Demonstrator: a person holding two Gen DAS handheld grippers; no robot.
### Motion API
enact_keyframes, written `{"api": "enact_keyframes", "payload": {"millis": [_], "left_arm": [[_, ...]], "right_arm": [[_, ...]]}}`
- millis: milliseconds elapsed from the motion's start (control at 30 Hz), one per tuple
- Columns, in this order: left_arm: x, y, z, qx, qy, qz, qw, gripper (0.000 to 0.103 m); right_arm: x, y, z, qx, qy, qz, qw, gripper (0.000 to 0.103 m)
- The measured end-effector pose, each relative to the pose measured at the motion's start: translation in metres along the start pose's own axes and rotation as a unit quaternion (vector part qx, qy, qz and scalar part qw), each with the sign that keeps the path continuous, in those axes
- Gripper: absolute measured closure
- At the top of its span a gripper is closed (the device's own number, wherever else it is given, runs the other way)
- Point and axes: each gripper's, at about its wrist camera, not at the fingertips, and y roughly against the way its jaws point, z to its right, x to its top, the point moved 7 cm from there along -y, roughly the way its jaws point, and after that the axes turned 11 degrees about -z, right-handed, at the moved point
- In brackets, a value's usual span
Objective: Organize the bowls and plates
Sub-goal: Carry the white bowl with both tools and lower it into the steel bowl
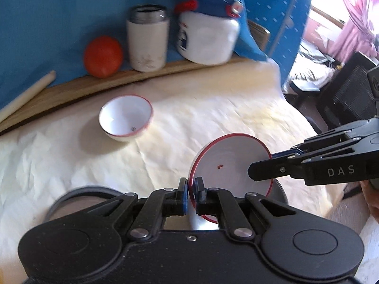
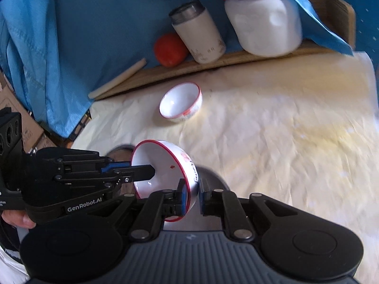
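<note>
The grey plate (image 1: 71, 198) under the held bowl (image 1: 227, 165) is mostly hidden behind the left gripper's body, so only an arc of its rim shows, and in the right wrist view the second grey plate (image 2: 213, 177) is likewise largely covered. The white jug (image 1: 208, 35) is smeared by motion blur, its label unreadable, and the print on the far bowl (image 2: 181, 105) is too small to read. A hand (image 2: 17, 220) is cut off at the left edge.

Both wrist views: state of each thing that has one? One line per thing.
held bowl: tilted on edge, off the cloth, rim pinched on two sides.
left gripper: shut on the near rim.
right gripper: shut on the opposite rim.
second bowl: on the cloth, leaning, empty, untouched.
white tumbler: upright on the wooden ledge, no lid.
white jug: upright, blue top on.
grey plate: flat on the cloth, mostly hidden.
</note>
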Motion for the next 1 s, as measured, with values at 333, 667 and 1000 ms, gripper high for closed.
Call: {"api": "enact_keyframes", "payload": {"millis": [333, 667, 1000], "left_arm": [[-0.026, -0.008, 0.023, 0.007, -0.024, -0.033, 0.9991, 0.098], [-0.031, -0.023, 0.023, 0.008, -0.024, -0.057, 0.9981, 0.097], [-0.032, -0.032, 0.020, 0.005, -0.020, -0.066, 0.9976, 0.096]], "right_arm": [[-0.030, -0.003, 0.005, -0.011, 0.004, -0.026, 1.000, 0.091], [-0.034, -0.014, 0.011, -0.007, 0.004, -0.044, 0.999, 0.089], [-0.029, -0.020, 0.012, -0.009, 0.006, -0.049, 0.999, 0.088]]}}
